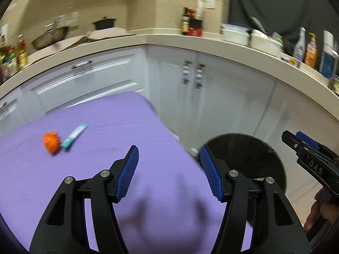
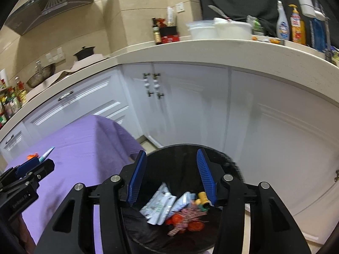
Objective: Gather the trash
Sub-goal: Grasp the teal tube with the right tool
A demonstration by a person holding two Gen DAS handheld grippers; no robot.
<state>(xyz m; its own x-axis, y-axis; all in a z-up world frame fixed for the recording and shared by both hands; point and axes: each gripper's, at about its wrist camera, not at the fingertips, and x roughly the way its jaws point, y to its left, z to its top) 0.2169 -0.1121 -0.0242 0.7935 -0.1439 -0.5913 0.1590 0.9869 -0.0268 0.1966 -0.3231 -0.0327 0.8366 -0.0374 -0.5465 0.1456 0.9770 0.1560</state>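
Right wrist view: wrappers (image 2: 161, 203) and orange scraps (image 2: 177, 220) lie in the black bin (image 2: 231, 165) beneath the right gripper (image 2: 171, 177), its jaws spread and empty. On the purple cloth (image 1: 106, 116), an orange scrap (image 1: 50, 141) touches a teal packet (image 1: 74, 136); the left gripper (image 1: 169, 165) hangs above the cloth's near edge, parted, holding nothing.

"DAS" on right tool (image 1: 296, 141)

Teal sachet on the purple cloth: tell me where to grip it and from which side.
Grip the teal sachet across its narrow width near the middle, coming from above. It lies flat and long; its lower end sits beside the orange wrapper, so stay clear of that end.
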